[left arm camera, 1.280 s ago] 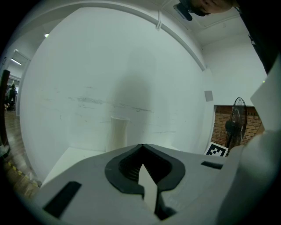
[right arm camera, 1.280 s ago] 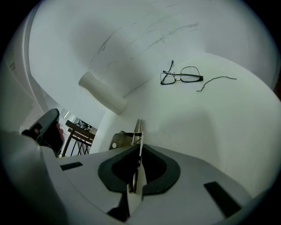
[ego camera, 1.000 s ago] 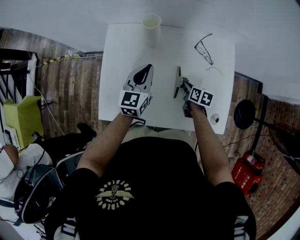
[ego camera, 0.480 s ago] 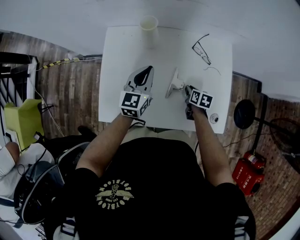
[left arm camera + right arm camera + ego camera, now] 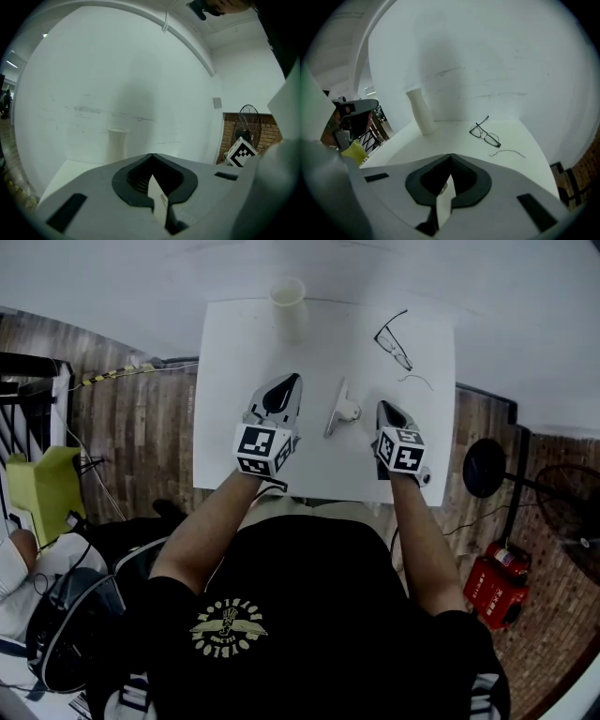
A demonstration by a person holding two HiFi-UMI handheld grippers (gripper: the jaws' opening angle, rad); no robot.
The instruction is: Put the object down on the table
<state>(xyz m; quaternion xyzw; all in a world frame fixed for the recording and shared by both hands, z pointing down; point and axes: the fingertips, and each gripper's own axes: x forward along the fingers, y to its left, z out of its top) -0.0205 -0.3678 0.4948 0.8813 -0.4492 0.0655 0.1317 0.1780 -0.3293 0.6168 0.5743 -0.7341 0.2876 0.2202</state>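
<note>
A small pale grey object (image 5: 338, 411), a flat strip with a round knob, lies on the white table (image 5: 234, 362) between my two grippers. My right gripper (image 5: 385, 409) is just to the right of it, apart from it, with its jaws shut on nothing (image 5: 450, 155). My left gripper (image 5: 288, 382) sits left of the object, also shut and empty (image 5: 151, 155). Neither gripper view shows the object clearly.
A tall white cup (image 5: 289, 307) stands at the table's far edge, also in the left gripper view (image 5: 117, 143) and the right gripper view (image 5: 421, 112). Black glasses (image 5: 393, 338) (image 5: 485, 133) and a thin cord (image 5: 417, 381) lie at the far right. A wall backs the table.
The right gripper carried the grey object left and down, let it go on the table, then drew back to the right and shut. The left gripper barely moved.
</note>
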